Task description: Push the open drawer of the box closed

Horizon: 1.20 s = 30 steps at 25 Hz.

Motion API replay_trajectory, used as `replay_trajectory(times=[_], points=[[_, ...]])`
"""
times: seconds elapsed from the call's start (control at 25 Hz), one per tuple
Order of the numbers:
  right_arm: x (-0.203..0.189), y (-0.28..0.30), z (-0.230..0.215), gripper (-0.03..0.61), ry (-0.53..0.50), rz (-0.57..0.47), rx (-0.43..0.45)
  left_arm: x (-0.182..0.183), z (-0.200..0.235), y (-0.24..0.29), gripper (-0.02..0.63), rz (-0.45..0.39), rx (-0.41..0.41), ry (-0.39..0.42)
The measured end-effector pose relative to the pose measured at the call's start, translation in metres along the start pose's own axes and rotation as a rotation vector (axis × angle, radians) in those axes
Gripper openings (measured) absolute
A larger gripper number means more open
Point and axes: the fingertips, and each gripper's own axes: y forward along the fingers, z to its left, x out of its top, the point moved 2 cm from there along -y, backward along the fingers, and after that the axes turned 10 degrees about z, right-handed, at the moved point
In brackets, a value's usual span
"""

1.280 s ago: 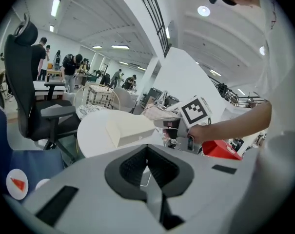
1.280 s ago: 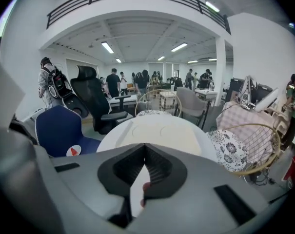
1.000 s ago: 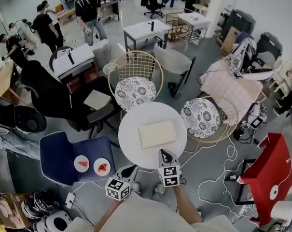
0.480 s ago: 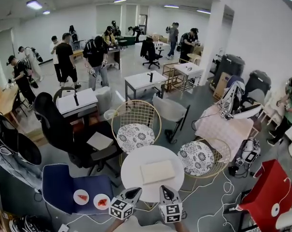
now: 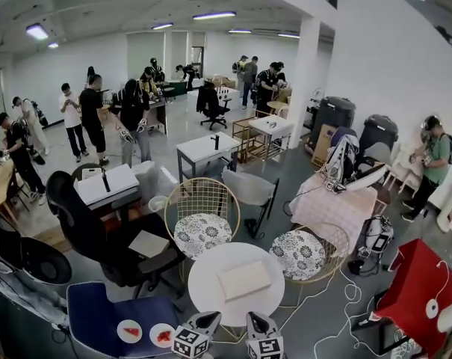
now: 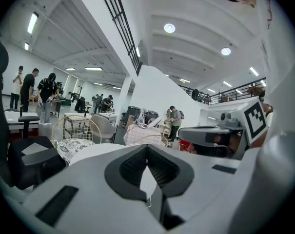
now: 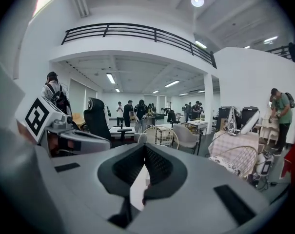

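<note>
Box: cream, flat box (image 5: 244, 279) lying about the middle of the round white bench (image 5: 211, 299), set a little askew to the near edge.
Drawer: too small to make out from where the head view looks. I can't tell which side it slides out of or how far it stands open.
Left claw: left claw (image 5: 210, 319) hangs just off the bench's near edge, jaws together and nothing between them. Its own view (image 6: 147, 151) shows the pads meeting at the tip.
Right claw: right claw (image 5: 254, 319) sits beside it at the same near edge, jaws closed tight and empty, as its own view (image 7: 145, 148) confirms.
Gap to the box: both claws are clear of it, nothing touching yet.
How it will handle: looks light and stiff to me, a thin-walled thing on a smooth top, so I'd expect the whole box to skate away under a push rather than the drawer going in.
Where to take it: I'd say press closed tips on the middle of the drawer front, because off-centre it may jam crooked, and set the other claw against the opposite wall as a stop.
Risk: too hard a shove could send it toward the far edge, where the patterned chair (image 5: 202, 234) stands.
</note>
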Motion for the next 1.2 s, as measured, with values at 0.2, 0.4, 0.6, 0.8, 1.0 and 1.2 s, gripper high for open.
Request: replay_trajectory(times=[0.2,0.4,0.6,0.8,1.0,1.2], points=[[-0.013,-0.024,0.012,0.015,0.013,0.007,-0.021,-0.03,-0.017,-0.01,0.012,0.048,-0.034,-0.008],[-0.024,-0.05,0.023,0.015,0.021,-0.002,-0.026,-0.037,-0.04,-0.021,0.012,0.035,-0.045,0.012],[-0.052,-0.094,0.042,0.015,0.01,-0.003,-0.019,-0.049,-0.079,-0.048,0.012,-0.005,-0.034,0.024],[-0.101,-0.158,0.052,0.015,0.023,-0.01,-0.019,-0.083,-0.143,-0.076,0.012,-0.012,-0.025,0.032],[-0.14,-0.219,0.074,0.015,0.031,0.0,-0.02,-0.12,-0.202,-0.11,0.012,-0.001,-0.027,0.051],[-0.169,-0.26,0.102,0.015,0.046,0.007,-0.012,-0.148,-0.24,-0.142,0.012,0.006,-0.024,0.059]])
